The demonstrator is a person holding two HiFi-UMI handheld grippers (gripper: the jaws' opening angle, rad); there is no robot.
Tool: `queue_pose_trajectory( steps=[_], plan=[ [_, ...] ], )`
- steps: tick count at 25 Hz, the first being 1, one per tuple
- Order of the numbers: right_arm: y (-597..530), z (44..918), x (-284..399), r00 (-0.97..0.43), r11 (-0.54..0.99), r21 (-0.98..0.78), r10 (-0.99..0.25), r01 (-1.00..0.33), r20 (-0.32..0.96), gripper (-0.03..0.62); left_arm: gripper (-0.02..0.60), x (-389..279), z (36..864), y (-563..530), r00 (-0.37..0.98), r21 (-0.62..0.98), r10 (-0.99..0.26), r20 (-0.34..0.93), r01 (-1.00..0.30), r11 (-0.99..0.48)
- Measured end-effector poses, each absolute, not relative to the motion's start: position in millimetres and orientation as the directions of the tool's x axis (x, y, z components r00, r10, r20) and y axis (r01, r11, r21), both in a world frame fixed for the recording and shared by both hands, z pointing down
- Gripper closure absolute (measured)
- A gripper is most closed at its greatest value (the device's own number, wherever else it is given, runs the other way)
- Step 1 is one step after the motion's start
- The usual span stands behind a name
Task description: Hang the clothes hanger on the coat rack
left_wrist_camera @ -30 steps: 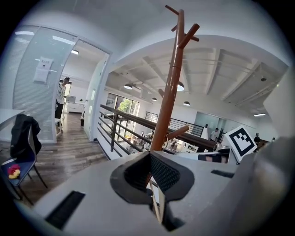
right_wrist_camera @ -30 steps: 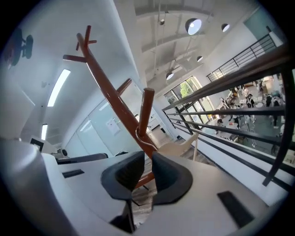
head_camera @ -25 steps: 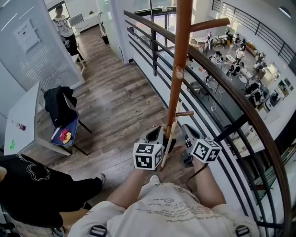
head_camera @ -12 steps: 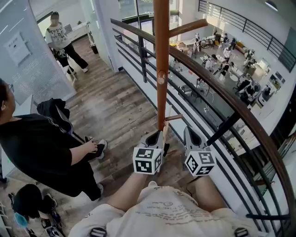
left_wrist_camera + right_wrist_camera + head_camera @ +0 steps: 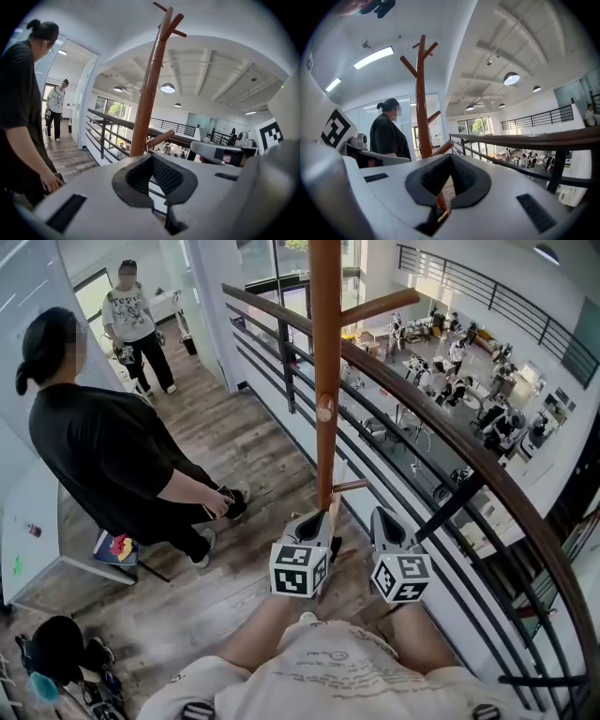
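Observation:
The brown wooden coat rack (image 5: 325, 381) rises straight ahead of both grippers, with a short low peg (image 5: 352, 486) sticking out to the right. My left gripper (image 5: 317, 519) is close to the pole's foot, shut on the pale wooden hanger (image 5: 333, 510). In the left gripper view the hanger's thin wire hook (image 5: 146, 146) shows just above my left gripper (image 5: 152, 157), in front of the pole (image 5: 147, 93). My right gripper (image 5: 380, 519) is beside it, jaws shut. In its own view the right gripper (image 5: 449, 159) has a sliver of wood (image 5: 442, 215) showing below the pads.
A dark curved railing (image 5: 450, 446) runs along the right, with an open atrium below it. A person in black (image 5: 112, 456) stands close on the left. Another person (image 5: 131, 324) stands farther back. A bag (image 5: 56, 648) lies on the floor at lower left.
The person in black has walked in and now stands upright at the left. Both grippers have edged nearer the pole, and less of the hanger's wood shows between them.

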State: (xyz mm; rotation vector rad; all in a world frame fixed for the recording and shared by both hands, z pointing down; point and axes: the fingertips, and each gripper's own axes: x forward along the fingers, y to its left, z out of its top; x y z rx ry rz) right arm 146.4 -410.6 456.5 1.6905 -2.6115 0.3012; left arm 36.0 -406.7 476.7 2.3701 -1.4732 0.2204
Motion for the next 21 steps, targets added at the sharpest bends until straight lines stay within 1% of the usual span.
queue_pose_trajectory(
  steps=[7, 21],
  plan=[
    [-419.7, 465.7, 144.1, -0.408, 0.384, -0.162, -0.9, -0.909, 0.153, 0.592, 0.584, 33.3, 478.0, -420.4, 0.455, 0.204, -0.834, 0.311, -0.889, -0.409],
    [-426.8, 462.3, 133.0, -0.429, 0.411, -0.138, -0.891, -0.901, 0.149, 0.592, 0.584, 27.5, 477.1, -430.3, 0.447, 0.204, -0.839, 0.309, -0.893, -0.401]
  ],
)
